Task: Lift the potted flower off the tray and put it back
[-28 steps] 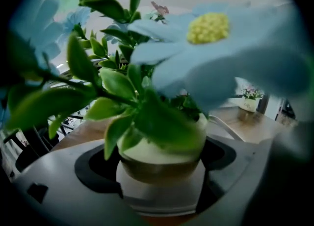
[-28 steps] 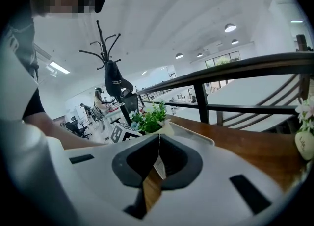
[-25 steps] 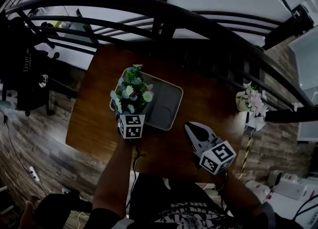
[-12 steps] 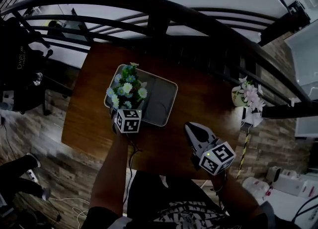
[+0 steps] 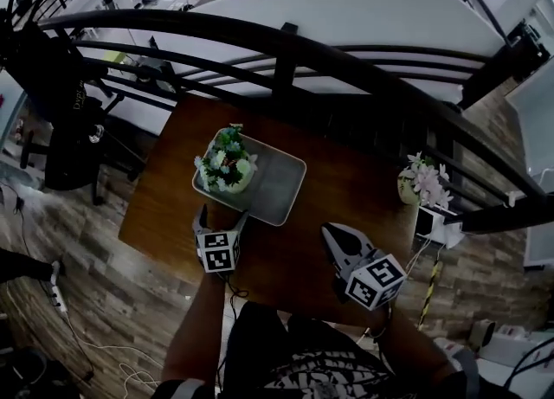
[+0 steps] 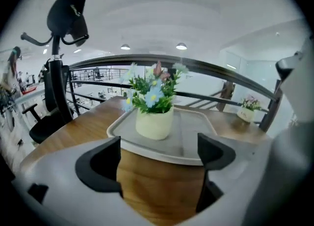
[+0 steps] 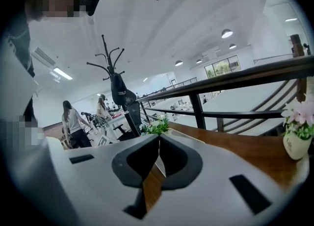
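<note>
The table (image 5: 346,181) is brown wood with a visible grain and a soft sheen. The tray (image 5: 281,185) looks smooth and matt grey, though whether it is metal or plastic cannot be told, and the potted flower (image 6: 154,122) has a smooth cream pot with a dull finish. The left gripper (image 6: 159,154) and right gripper (image 7: 158,139) have pale-grey, plastic-looking matt shells, with matt black pads lining their jaws.
</note>
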`<state>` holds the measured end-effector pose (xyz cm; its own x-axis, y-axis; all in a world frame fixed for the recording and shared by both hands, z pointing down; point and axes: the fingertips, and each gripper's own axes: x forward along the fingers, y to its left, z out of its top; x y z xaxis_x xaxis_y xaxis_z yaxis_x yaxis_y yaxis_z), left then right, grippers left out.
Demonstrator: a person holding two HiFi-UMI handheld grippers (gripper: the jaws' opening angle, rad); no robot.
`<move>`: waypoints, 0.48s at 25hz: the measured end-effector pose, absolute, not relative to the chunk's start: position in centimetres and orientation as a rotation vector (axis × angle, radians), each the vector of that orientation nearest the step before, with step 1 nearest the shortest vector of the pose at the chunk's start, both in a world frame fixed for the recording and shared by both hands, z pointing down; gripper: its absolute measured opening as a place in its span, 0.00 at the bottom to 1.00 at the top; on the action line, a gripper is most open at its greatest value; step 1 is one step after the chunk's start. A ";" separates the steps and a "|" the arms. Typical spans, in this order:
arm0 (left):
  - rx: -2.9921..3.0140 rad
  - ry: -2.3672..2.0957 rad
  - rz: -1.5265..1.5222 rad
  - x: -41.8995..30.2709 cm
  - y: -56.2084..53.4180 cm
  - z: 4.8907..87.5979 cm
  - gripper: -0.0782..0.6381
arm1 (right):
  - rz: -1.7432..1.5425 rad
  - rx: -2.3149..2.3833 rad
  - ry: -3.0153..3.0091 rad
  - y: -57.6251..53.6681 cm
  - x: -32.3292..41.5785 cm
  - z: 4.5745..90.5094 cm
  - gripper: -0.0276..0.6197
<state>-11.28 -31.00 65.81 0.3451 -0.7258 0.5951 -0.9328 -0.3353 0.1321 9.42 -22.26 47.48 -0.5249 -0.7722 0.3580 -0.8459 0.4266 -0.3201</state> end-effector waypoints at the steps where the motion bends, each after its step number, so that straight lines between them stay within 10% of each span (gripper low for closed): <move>1: 2.152 -1.451 0.583 -10.9 -29.9 64.8 0.81 | 0.697 1.433 -2.530 -21.9 9.8 47.1 0.04; 6: 2.233 -1.496 0.478 -8.4 -25.9 58.4 0.79 | 0.652 1.386 -2.600 -20.3 11.6 45.4 0.04; 12: 2.235 -1.696 0.389 -7.9 -20.9 51.9 0.35 | 0.623 1.346 -2.645 -16.6 15.2 43.8 0.04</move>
